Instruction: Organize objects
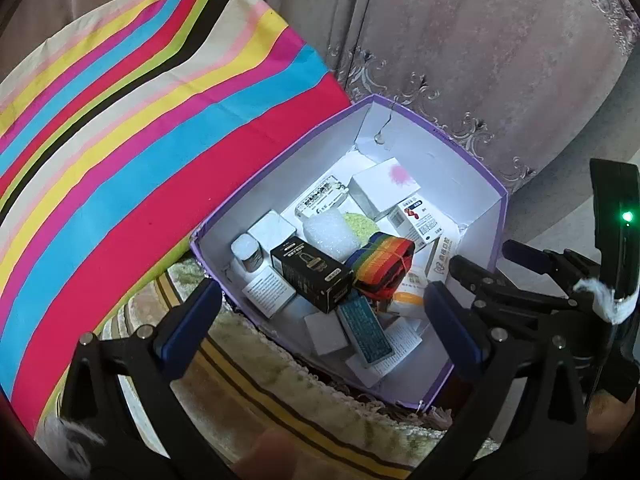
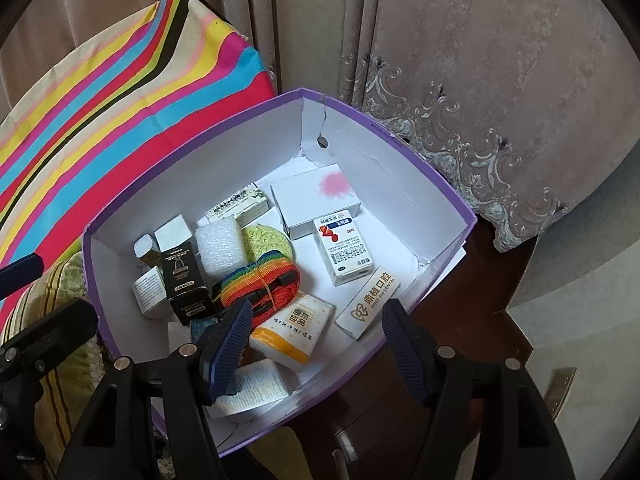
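A purple cardboard box (image 1: 288, 148) with a white inside holds several small items: a black padlock carton (image 1: 312, 274), a rainbow strap (image 1: 380, 268), a teal keyboard-like item (image 1: 364, 332), white medicine cartons (image 1: 380, 188), bubble wrap (image 1: 330, 232). The same box (image 2: 176, 168) shows in the right wrist view with the rainbow strap (image 2: 260, 280), a tissue pack (image 2: 296, 330) and a red-and-white medicine carton (image 2: 344, 250). My left gripper (image 1: 320, 320) is open and empty above the box's near end. My right gripper (image 2: 316, 344) is open and empty above the tissue pack.
A striped, multicoloured cushion (image 1: 120, 140) leans against the box's left side. A green and yellow striped cloth (image 1: 304, 420) lies under the box's near edge. Embroidered curtains (image 2: 480, 80) hang behind. A dark wooden surface (image 2: 472, 300) lies right of the box.
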Motion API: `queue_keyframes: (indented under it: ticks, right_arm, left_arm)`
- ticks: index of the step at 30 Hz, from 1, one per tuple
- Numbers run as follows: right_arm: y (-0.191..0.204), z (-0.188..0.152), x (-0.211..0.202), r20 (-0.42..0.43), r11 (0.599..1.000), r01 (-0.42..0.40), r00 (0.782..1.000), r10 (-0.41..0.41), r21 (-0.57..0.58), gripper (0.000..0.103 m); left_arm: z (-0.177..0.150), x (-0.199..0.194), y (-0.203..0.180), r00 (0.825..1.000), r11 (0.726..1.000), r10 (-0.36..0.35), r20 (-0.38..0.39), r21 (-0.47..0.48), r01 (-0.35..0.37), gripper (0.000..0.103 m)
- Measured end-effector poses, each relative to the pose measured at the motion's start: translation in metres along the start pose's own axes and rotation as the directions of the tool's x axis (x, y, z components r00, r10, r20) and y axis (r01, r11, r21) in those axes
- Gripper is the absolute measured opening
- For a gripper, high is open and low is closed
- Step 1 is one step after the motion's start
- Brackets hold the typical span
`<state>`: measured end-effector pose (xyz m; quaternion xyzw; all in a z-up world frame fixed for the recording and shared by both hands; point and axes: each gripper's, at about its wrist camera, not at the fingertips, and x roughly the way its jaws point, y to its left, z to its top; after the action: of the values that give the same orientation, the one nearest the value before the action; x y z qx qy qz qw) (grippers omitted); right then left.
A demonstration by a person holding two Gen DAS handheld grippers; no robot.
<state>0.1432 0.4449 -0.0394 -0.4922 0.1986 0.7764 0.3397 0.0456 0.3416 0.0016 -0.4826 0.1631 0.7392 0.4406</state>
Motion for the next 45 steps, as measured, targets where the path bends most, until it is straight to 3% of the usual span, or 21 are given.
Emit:
queue_keyframes:
  ticks: [2, 12, 29, 45]
  right_arm:
    - [0.000, 0.000, -0.001, 0.002, 1.000, 0.001, 1.000, -0.001, 0.000, 0.068]
    - [0.000, 0.000, -0.001, 0.004, 1.000, -0.003, 1.000, 0.003, 0.003, 0.068]
    - [-0.003, 0.002, -0.002, 0.008, 1.000, 0.000, 1.000, 0.000, 0.014, 0.068]
    - [-0.013, -0.002, 0.004, -0.010, 0.999, -0.004, 1.000, 0.004, 0.053, 0.068]
  left_arm:
    - [-0.001, 0.003, 0.001, 0.999, 0.999, -0.033, -0.022, -0.022, 0.033, 0.102]
    - [-0.004, 0.007, -0.007, 0.999, 0.999, 0.011, -0.051, 0.032, -0.010, 0.102]
    - [-0.004, 0.016, -0.009, 0.996, 0.999, 0.003, -0.094, 0.050, 0.002, 0.102]
    - [-0.001, 0.018, -0.018, 0.998, 0.997, -0.005, -0.062, 0.079, 0.010, 0.103]
